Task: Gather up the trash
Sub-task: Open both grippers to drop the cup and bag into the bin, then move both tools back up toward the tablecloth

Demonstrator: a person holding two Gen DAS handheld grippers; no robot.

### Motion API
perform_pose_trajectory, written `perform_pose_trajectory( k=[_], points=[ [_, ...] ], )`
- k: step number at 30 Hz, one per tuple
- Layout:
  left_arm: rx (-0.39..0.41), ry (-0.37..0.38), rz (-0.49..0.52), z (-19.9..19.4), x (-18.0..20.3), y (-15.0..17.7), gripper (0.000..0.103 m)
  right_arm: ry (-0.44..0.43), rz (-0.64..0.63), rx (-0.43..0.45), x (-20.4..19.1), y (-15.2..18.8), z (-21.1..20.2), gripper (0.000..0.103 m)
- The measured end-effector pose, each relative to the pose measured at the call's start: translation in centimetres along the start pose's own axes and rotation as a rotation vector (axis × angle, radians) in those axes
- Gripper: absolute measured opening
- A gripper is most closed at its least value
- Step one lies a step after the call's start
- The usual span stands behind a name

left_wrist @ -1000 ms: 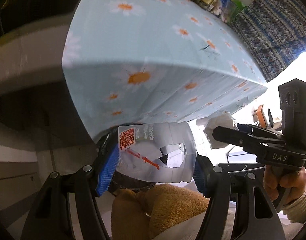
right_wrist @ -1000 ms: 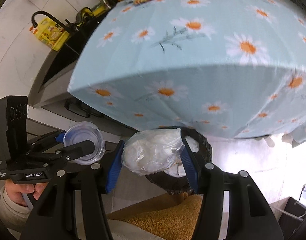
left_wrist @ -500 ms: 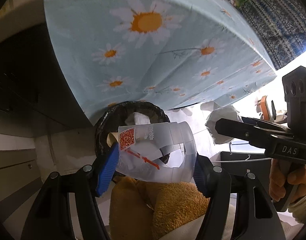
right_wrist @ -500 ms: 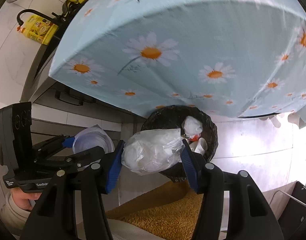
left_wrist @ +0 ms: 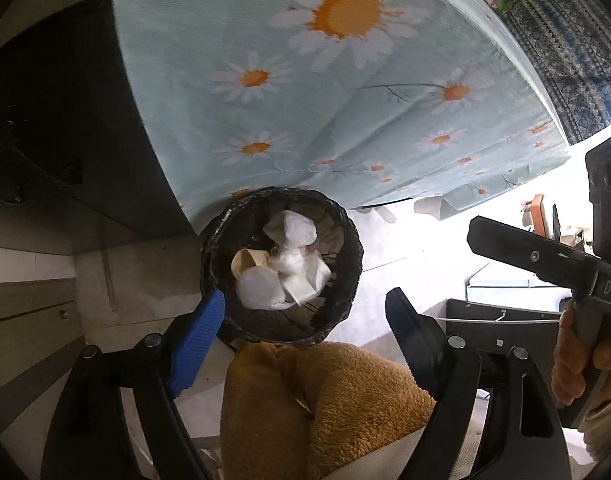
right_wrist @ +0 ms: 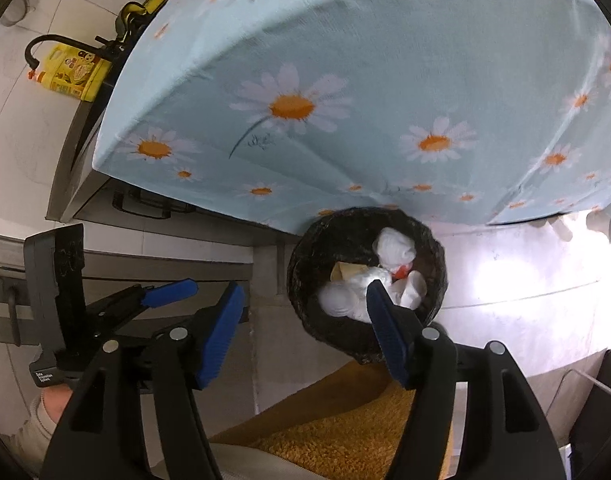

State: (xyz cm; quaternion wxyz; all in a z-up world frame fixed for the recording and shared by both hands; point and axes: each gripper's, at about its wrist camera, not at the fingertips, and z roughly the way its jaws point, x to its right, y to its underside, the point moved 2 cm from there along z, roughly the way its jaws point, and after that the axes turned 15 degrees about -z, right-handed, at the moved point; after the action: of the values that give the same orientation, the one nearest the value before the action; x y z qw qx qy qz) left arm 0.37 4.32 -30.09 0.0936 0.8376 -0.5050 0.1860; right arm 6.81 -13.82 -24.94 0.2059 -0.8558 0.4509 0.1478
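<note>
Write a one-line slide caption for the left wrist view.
Left gripper, jaws opening and empty, above a black bin of white trash beside the daisy tablecloth.

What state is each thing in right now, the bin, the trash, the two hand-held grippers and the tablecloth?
Round black trash bin: upright on the floor, partly filled.
White crumpled trash: lying inside the bin.
Left hand-held gripper: jaws opening, nothing between them.
Right hand-held gripper: jaws opening, nothing between them.
Light blue daisy tablecloth: draped over the table edge.

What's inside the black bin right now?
The black bin holds a heap of white crumpled trash, a clear plastic cup and a tan paper piece. Whatever lies beneath that heap, and the bin's bottom, is covered.
</note>
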Motion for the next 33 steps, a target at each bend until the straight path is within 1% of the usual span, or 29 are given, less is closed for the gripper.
perform_pose_trajectory(
  k=[6,11,15,23,26,33],
  points=[
    [0.015,-0.001,0.004,-0.8,0.2,-0.4,0.08,0.014,0.01,0.014,0.3,-0.2,-0.7,0.064],
    [0.044,0.013,0.025,-2.6,0.9,-0.6,0.08,0.022,0.009,0.04,0.0,-0.5,-1.7,0.064],
    [0.062,0.028,0.017,-4.1,0.8,-0.9,0.08,0.033,-0.009,0.067,-0.5,-1.0,-2.8,0.064],
    [0.122,0.043,0.04,-7.6,1.3,-0.9,0.08,0.034,-0.053,0.118,-2.1,-1.9,-5.0,0.064],
    [0.172,0.059,0.052,-9.4,1.8,-0.9,0.08,0.046,-0.067,0.139,-2.6,-2.3,-5.9,0.064],
    [0.227,0.078,0.073,-11.8,2.4,-1.3,0.08,0.066,-0.101,0.205,-4.0,-3.3,-8.3,0.065]
  ],
)
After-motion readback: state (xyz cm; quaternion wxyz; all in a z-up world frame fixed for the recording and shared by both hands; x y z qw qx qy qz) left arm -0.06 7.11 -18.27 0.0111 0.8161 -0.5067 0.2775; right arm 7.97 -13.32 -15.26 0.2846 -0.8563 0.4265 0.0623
